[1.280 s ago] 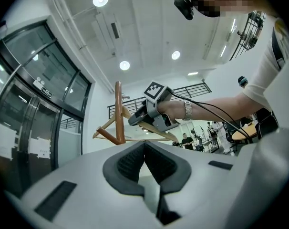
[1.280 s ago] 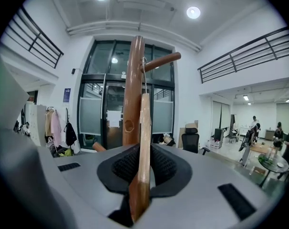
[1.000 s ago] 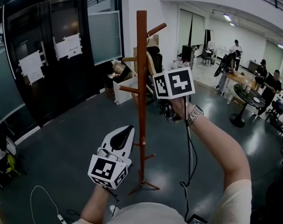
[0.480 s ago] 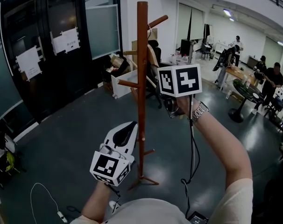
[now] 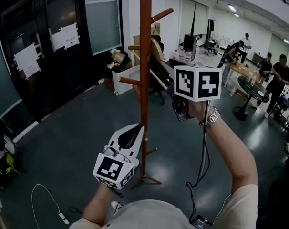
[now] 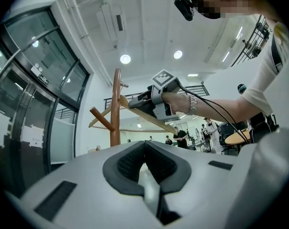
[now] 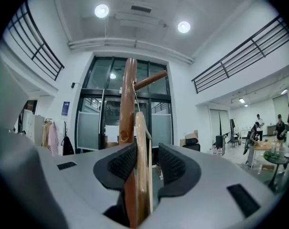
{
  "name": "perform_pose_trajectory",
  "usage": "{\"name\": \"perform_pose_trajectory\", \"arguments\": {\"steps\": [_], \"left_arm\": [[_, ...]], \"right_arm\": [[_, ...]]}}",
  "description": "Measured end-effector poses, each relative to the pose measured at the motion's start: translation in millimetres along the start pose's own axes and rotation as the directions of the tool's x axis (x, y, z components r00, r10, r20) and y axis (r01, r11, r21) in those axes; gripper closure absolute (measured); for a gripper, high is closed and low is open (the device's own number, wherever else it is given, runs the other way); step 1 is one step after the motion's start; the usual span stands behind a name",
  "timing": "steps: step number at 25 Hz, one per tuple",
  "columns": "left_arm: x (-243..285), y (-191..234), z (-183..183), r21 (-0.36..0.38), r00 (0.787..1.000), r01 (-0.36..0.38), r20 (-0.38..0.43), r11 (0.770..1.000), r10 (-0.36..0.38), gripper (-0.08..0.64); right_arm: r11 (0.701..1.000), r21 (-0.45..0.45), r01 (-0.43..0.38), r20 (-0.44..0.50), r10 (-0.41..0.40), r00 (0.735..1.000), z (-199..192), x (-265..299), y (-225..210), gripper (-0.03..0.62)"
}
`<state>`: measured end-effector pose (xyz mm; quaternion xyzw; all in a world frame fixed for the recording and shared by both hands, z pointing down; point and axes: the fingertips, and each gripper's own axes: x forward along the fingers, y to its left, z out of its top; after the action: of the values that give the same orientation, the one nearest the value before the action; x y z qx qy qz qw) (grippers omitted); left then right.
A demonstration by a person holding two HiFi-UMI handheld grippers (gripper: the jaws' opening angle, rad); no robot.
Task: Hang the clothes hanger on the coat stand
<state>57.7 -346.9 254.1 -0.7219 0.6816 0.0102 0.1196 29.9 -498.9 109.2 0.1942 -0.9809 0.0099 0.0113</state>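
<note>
A brown wooden coat stand (image 5: 144,56) rises in the middle of the floor, with pegs slanting up from its pole. A pale wooden hanger (image 7: 141,147) sits between the pads of my right gripper (image 7: 142,163), its wire hook up by the top peg (image 7: 151,80). The jaws are opening, and a gap shows on the hanger's right side. In the head view my right gripper (image 5: 180,106) is raised just right of the pole. From the left gripper view, the hanger (image 6: 154,121) stretches beside the stand (image 6: 116,109). My left gripper (image 5: 130,136) hangs lower, shut and empty.
Dark glass doors (image 5: 44,46) with paper sheets fill the left wall. Boxes and an office chair (image 5: 156,56) stand behind the stand. A round table (image 5: 253,87) and several people are at the right. A white cable (image 5: 44,199) lies on the floor at lower left.
My right gripper has drifted to the right and slightly up beside the pole. My left gripper has crept a little toward the stand.
</note>
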Motion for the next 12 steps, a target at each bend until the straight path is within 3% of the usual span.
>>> {"name": "perform_pose_trajectory", "arguments": {"steps": [8, 12], "left_arm": [[-5.2, -3.7, -22.5, -0.060, 1.000, -0.006, -0.023, 0.998, 0.005, 0.548], [-3.8, -7.4, -36.0, -0.082, 0.999, 0.002, -0.051, 0.997, -0.006, 0.548]], "right_arm": [[0.999, 0.049, -0.018, 0.054, 0.016, 0.998, -13.6, -41.3, 0.0, 0.463], [0.997, 0.075, 0.009, 0.087, -0.015, 0.996, -26.4, -60.4, -12.9, 0.463]]}}
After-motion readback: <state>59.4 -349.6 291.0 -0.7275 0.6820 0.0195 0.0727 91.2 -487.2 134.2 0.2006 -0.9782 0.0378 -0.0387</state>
